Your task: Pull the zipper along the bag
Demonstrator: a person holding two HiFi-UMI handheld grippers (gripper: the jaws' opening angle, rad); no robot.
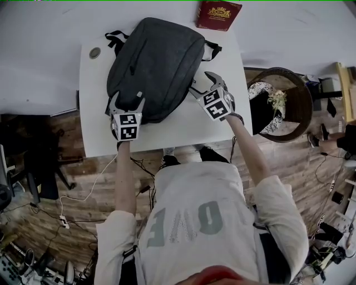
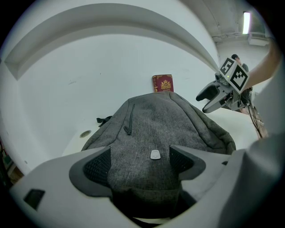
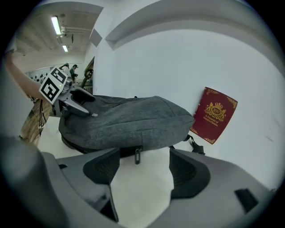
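Note:
A grey backpack (image 1: 156,61) lies flat on the white table (image 1: 167,134). My left gripper (image 1: 127,102) is at the bag's near end, open, its jaws straddling the fabric (image 2: 156,129) beside a small pale tag (image 2: 155,154). My right gripper (image 1: 200,82) is at the bag's right side, also open. In the right gripper view the main zipper's dark pull (image 3: 137,156) hangs from the bag's edge (image 3: 129,120), just ahead of the gap between the jaws and untouched. A short pocket zipper (image 2: 129,119) runs down the bag's front.
A red booklet (image 1: 218,15) leans against the wall behind the bag. A small round disc (image 1: 95,53) lies at the table's far left corner. A dark round basket (image 1: 289,103) stands on the floor right of the table. Black straps (image 1: 115,38) stick out at the bag's far end.

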